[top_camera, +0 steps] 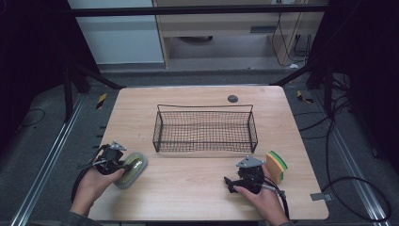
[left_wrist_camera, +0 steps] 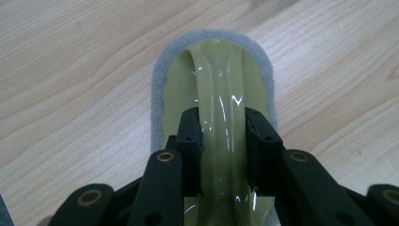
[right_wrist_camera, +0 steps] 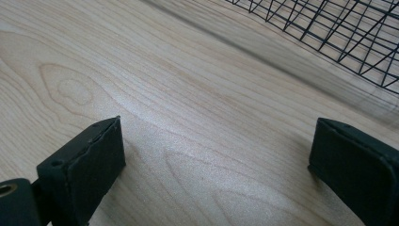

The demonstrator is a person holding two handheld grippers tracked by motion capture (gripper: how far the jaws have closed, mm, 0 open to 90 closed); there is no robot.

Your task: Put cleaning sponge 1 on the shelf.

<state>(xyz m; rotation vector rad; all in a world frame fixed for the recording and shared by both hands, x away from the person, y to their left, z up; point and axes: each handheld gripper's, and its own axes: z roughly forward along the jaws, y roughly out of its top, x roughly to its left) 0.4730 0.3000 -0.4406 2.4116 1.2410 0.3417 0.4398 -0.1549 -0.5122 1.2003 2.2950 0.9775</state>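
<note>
A wooden table is seen from above, with a black wire basket standing at its middle, nearer the far edge. Two hand-held grippers are worked from the near edge.

Near the front left corner, a scrubbing pad with a pale yellow-green arched handle lies flat on the table. Its grey sponge rim can be seen around the plastic top. The left gripper is closed around that handle: in the left gripper view the two black jaws are pressed against either side of the glossy arch, about halfway along it. The pad appears to rest on the wood, not yet lifted.

Towards the front right corner, the right gripper is held low over bare wood with its jaws spread wide and nothing between them. A yellow sponge with a green scouring layer stands on its edge just beyond it, near the right edge.

The step in hand is judged to be lifting the scrubbing pad for placing in the basket. The pinch should be kept firm, since the handle looks smooth and may slip. The pad should be raised straight and high enough for the basket's near wall to be cleared before it is carried across.
</note>
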